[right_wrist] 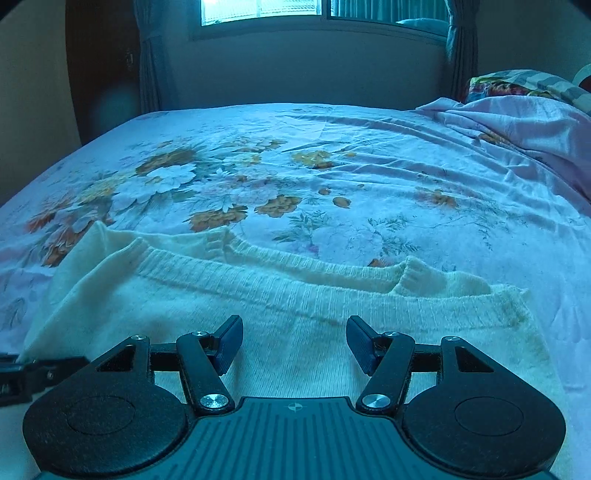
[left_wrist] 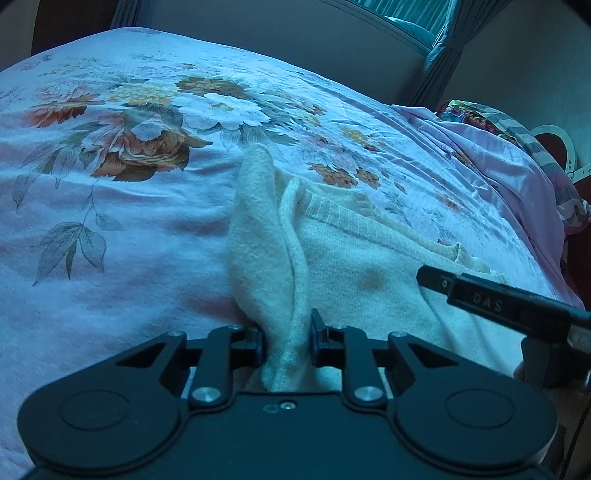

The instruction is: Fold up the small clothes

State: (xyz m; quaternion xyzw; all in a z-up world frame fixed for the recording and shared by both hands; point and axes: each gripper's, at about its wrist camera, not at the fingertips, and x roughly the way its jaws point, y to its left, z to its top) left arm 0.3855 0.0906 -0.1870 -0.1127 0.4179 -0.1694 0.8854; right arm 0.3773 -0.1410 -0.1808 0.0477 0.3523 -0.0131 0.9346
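Two grippers work over one cream knitted sweater (right_wrist: 295, 332) spread on a bed (right_wrist: 369, 155) covered by a pale floral sheet (left_wrist: 110, 184). The sweater lies near the front edge of the bed, its ribbed band running across the right wrist view, with one ribbed cuff (right_wrist: 413, 275) poking out just behind that band.

The left gripper (left_wrist: 286, 339) has its fingers (left_wrist: 317, 332) closed on a bunched fold of the sweater's left edge; the rolled hem rises from between them and stands up as a raised ridge, while the rest of the garment stays flat on the sheet to the right. In the right wrist view part of that black gripper shows at the lower left edge, where the cloth is pulled up toward it.

The right gripper (right_wrist: 294, 343) hovers just above the middle of the sweater with its fingers (right_wrist: 231, 341) spread apart and nothing between them. One of its black fingers also reaches in from the right in the left wrist view, over the sweater's body.

A crumpled pink sheet (right_wrist: 517, 125) and a colourful patterned pillow (right_wrist: 509, 86) lie at the far right of the bed. Beyond the bed are a window (right_wrist: 258, 9) and dark curtains (right_wrist: 147, 74).
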